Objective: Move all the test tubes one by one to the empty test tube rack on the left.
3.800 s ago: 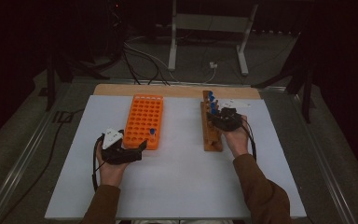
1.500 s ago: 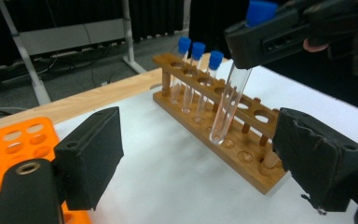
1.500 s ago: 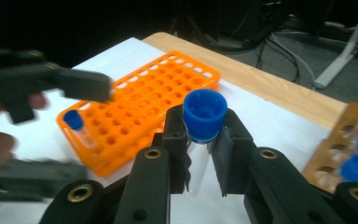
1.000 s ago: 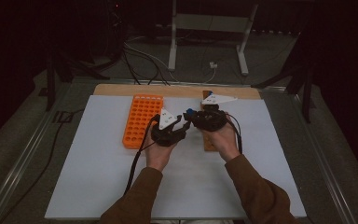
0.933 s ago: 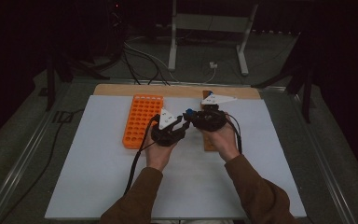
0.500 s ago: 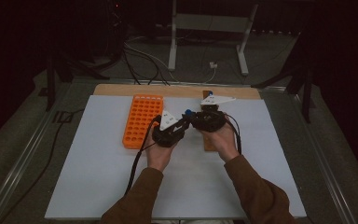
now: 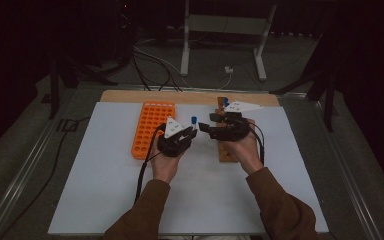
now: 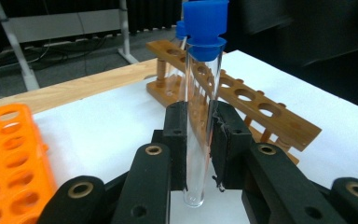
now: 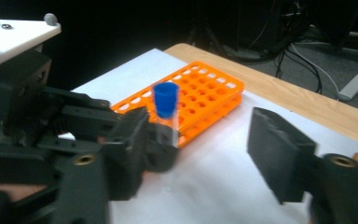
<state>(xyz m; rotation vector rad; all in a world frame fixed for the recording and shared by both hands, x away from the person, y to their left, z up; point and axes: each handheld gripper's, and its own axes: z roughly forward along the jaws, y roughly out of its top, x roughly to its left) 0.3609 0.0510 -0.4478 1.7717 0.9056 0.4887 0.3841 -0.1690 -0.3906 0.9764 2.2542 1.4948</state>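
Two grippers are held close together over the white worktop (image 7: 105,200), between the orange tube rack (image 7: 149,127) and the wooden tube rack (image 7: 224,150). A glass test tube (image 8: 199,116) with a blue cap (image 8: 205,21) is held upright by the left gripper (image 7: 189,134). Its jaws are closed tight on the lower part of the glass, and the round bottom of the tube pokes out just below them. The tube is up in the air, not in any rack.

The jaws of the right gripper (image 7: 206,131) are spread wide and nothing is held in them. They are pointed at the tube, with one jaw seen beside it in the right gripper view.

It looks like the tube is meant to be carried from the wooden rack to the orange rack. To do this well, the tube should be kept straight up so it is not tipped. The right gripper should be drawn back first, so the tube is not bumped. Then the tube should be lined up right over one empty hole in the orange rack and lowered slowly. The squeeze should be kept gentle, since glass can crack. The jaws should be opened only when the bottom of the tube is well inside the hole.
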